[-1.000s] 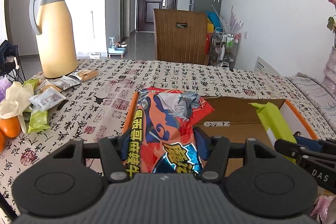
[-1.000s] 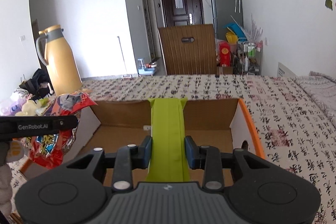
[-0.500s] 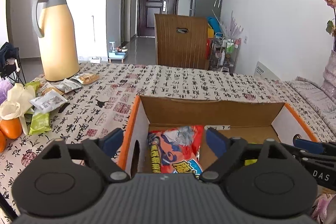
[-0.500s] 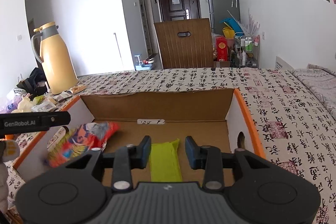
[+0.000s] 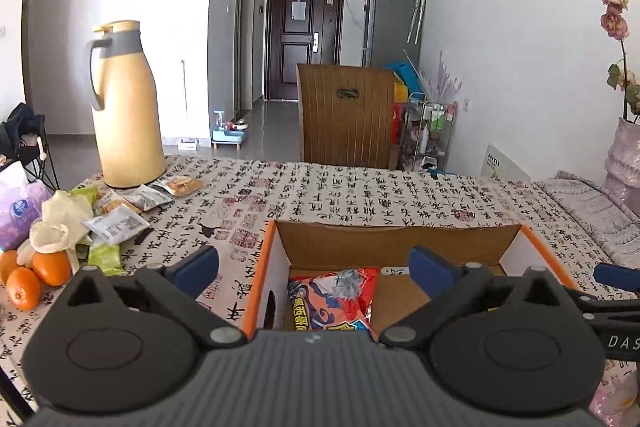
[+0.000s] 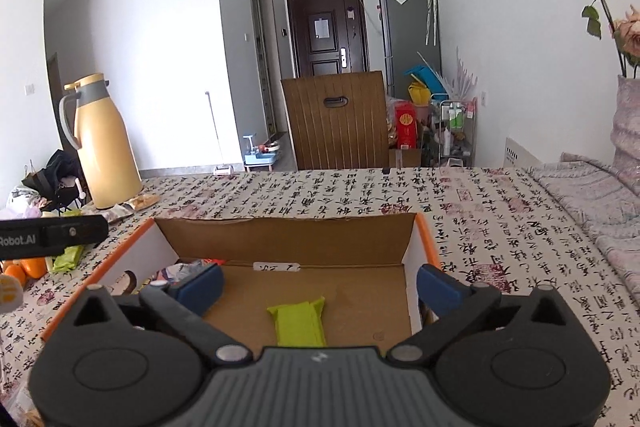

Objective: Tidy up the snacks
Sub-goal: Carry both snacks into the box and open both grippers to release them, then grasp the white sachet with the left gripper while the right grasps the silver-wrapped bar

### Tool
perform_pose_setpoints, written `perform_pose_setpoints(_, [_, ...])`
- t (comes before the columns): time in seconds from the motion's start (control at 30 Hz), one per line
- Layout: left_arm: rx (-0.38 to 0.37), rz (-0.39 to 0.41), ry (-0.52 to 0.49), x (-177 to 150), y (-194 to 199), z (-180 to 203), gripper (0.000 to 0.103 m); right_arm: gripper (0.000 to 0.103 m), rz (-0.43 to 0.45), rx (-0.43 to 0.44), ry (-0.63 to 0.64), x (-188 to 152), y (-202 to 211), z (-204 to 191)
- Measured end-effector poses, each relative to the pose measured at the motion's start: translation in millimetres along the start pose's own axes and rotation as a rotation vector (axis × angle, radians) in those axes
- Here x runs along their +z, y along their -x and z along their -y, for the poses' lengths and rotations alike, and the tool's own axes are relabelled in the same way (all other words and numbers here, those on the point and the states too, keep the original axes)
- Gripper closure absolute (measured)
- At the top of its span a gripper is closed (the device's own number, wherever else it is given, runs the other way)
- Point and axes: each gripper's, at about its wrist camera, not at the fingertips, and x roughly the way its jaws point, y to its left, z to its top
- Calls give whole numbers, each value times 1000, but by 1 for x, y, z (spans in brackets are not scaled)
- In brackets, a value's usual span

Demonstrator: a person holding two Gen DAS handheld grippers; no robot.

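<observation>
Left tongs (image 5: 314,261) spread wide, released, above red snack bag (image 5: 332,301); right tongs (image 6: 318,283) likewise wide, empty, over green packet (image 6: 299,323) in box (image 6: 288,239).

Open-topped cardboard box (image 6: 288,239), reachable from above. Inside: red snack bag (image 5: 332,301) along the left wall, green packet (image 6: 298,321) flat mid-floor, bare cardboard between them and toward the right wall. Both grippers spread wide above the near rim, left gripper (image 5: 314,267) and right gripper (image 6: 318,283) close side by side. Left of the box: loose snack packets (image 5: 120,215), oranges (image 5: 36,273), tall yellow thermos (image 5: 124,107). Bare tablecloth (image 6: 500,227) behind and to the right.
</observation>
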Motion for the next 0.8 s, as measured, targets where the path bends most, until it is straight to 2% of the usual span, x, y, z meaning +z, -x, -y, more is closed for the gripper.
perform_pose_setpoints(0.43, [0,15,-3,-14,53,-5,0,0,25,-1,1,-15,59,-4])
perform_pose_setpoints(0.8, [-10,-30,5,-54,87,-18,0,0,-4,6,-9,-51,106,-1])
